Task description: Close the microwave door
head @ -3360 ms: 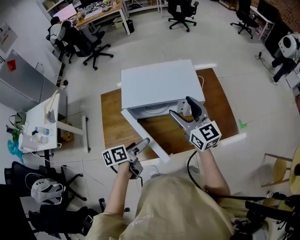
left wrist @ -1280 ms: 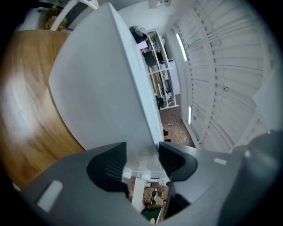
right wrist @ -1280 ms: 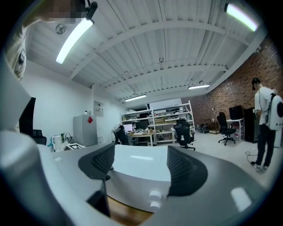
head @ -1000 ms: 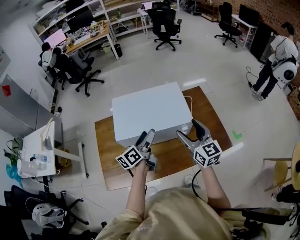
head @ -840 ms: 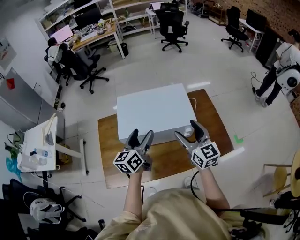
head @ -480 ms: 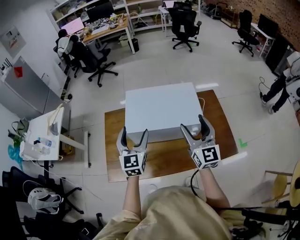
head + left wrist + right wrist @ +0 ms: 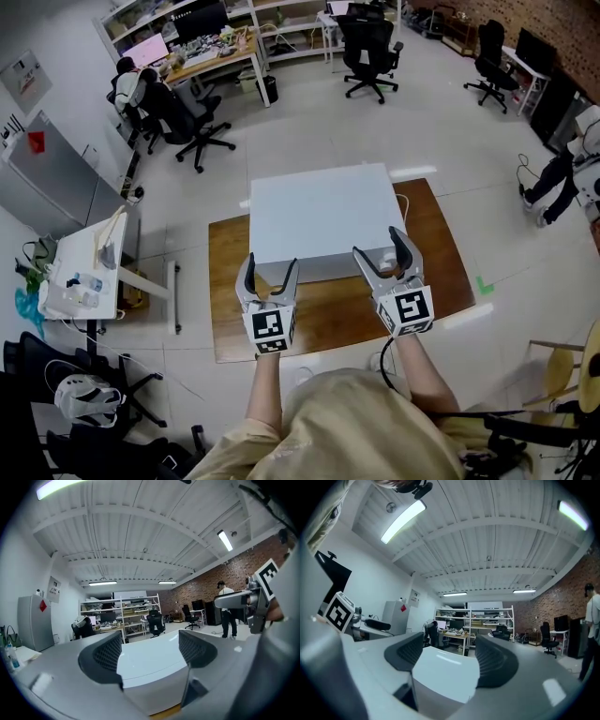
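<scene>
Wooden table (image 7: 228, 314) shows bare at the left side, and just beside this bare part the left gripper (image 7: 269, 267) hangs in front of the microwave (image 7: 319, 217), with its two fingers spread and nothing between the pads. In the left gripper view the white box stands a little ahead of and below the jaws, framed in the gap, but it looks apart from both pads. The microwave stands in the middle of the table with its front to the person. From above, no door leaf sticks out from the body, so I judge that the door is already shut or very nearly so. To do this step well, I think the person should first check that the front lies flush and the latch has caught. If a slit remains, one flat jaw should press slowly on the free edge of the door, square to the front, so that the box does not slide on the wood. Which edge is the free one, I cannot tell. At the right, the right gripper (image 7: 380, 246) hovers by the front right corner. Its jaws have just been closing a little, yet they are parted and pinch nothing. In the right gripper view the corner of the box lies near, ahead of the fingertips, seen through the gap and touching neither pad.
</scene>
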`<action>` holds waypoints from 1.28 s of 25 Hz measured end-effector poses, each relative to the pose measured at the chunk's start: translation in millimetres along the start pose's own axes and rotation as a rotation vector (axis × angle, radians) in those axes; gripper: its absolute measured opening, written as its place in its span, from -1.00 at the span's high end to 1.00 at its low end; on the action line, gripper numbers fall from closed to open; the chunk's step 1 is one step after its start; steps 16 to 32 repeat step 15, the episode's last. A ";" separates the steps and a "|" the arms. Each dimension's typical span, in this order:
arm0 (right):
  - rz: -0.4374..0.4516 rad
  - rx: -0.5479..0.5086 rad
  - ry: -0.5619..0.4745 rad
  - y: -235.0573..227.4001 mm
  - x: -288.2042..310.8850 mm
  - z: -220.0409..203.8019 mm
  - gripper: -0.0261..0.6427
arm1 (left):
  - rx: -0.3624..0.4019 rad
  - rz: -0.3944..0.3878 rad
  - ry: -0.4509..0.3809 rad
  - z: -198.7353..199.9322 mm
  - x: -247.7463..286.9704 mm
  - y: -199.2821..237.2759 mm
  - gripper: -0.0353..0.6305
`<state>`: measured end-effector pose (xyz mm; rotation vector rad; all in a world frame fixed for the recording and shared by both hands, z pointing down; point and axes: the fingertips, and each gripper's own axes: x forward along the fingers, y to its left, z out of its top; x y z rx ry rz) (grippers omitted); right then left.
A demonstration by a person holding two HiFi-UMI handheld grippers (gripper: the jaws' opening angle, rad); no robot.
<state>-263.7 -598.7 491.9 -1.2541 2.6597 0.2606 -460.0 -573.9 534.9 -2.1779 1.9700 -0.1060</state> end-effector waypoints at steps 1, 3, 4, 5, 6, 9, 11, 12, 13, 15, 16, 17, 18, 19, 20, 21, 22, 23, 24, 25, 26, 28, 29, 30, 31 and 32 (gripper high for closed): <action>0.000 -0.001 0.000 1.2 -0.1 0.7 -0.09 | -0.005 0.000 -0.003 0.3 -0.7 0.6 -0.22; -0.002 -0.003 0.004 3.5 0.0 1.4 -0.09 | -0.009 -0.006 -0.013 -1.5 -0.9 2.4 -0.22; -0.003 -0.004 0.007 4.4 0.1 0.7 -0.09 | -0.015 -0.008 -0.013 -2.8 -0.7 3.3 -0.22; -0.002 -0.006 0.010 5.3 0.4 0.0 -0.09 | -0.024 -0.010 -0.012 -3.8 -0.2 3.9 -0.22; 0.000 -0.008 0.012 6.6 1.1 -0.4 -0.08 | -0.032 -0.013 -0.012 -4.2 0.4 4.3 -0.22; 0.003 -0.011 0.021 11.6 3.9 1.5 -0.09 | -0.035 -0.029 0.000 -5.5 2.3 4.7 -0.22; 0.001 -0.014 0.027 16.6 6.0 3.0 -0.08 | -0.021 -0.045 0.002 -7.0 2.5 5.4 -0.21; 0.000 -0.016 0.030 19.5 7.3 3.1 -0.08 | -0.014 -0.052 -0.004 -7.0 2.2 6.4 -0.22; -0.002 -0.017 0.032 22.4 8.7 2.9 -0.08 | -0.008 -0.059 -0.012 -6.7 2.0 7.7 -0.22; -0.005 -0.018 0.035 27.8 11.7 2.4 -0.08 | 0.001 -0.071 -0.027 -5.9 1.6 10.8 -0.22; -0.005 -0.018 0.035 27.8 11.7 2.4 -0.08 | 0.001 -0.071 -0.027 -5.9 1.6 10.8 -0.22; -0.005 -0.018 0.035 27.8 11.7 2.4 -0.08 | 0.001 -0.071 -0.027 -5.9 1.6 10.8 -0.22; -0.005 -0.018 0.035 27.8 11.7 2.4 -0.08 | 0.001 -0.071 -0.027 -5.9 1.6 10.8 -0.22; -0.005 -0.018 0.035 27.8 11.7 2.4 -0.08 | 0.001 -0.071 -0.027 -5.9 1.6 10.8 -0.22; -0.005 -0.018 0.035 27.8 11.7 2.4 -0.08 | 0.001 -0.071 -0.027 -5.9 1.6 10.8 -0.22; -0.005 -0.018 0.035 27.8 11.7 2.4 -0.08 | 0.001 -0.071 -0.027 -5.9 1.6 10.8 -0.22; -0.005 -0.018 0.035 27.8 11.7 2.4 -0.08 | 0.001 -0.071 -0.027 -5.9 1.6 10.8 -0.22; -0.005 -0.018 0.035 27.8 11.7 2.4 -0.08 | 0.001 -0.071 -0.027 -5.9 1.6 10.8 -0.22; -0.005 -0.018 0.035 27.8 11.7 2.4 -0.08 | 0.001 -0.071 -0.027 -5.9 1.6 10.8 -0.22; -0.005 -0.018 0.035 27.8 11.7 2.4 -0.08 | 0.001 -0.071 -0.027 -5.9 1.6 10.8 -0.22; -0.005 -0.018 0.035 27.8 11.7 2.4 -0.08 | 0.001 -0.071 -0.027 -5.9 1.6 10.8 -0.22; -0.005 -0.018 0.035 27.8 11.7 2.4 -0.08 | 0.001 -0.071 -0.027 -5.9 1.6 10.8 -0.22; -0.005 -0.018 0.035 27.8 11.7 2.4 -0.08 | 0.001 -0.071 -0.027 -5.9 1.6 10.8 -0.22; -0.005 -0.018 0.035 27.8 11.7 2.4 -0.08 | 0.001 -0.071 -0.027 -5.9 1.6 10.8 -0.22; -0.005 -0.018 0.035 27.8 11.7 2.4 -0.08 | 0.001 -0.071 -0.027 -5.9 1.6 10.8 -0.22; -0.005 -0.018 0.035 27.8 11.7 2.4 -0.08 | 0.001 -0.071 -0.027 -5.9 1.6 10.8 -0.22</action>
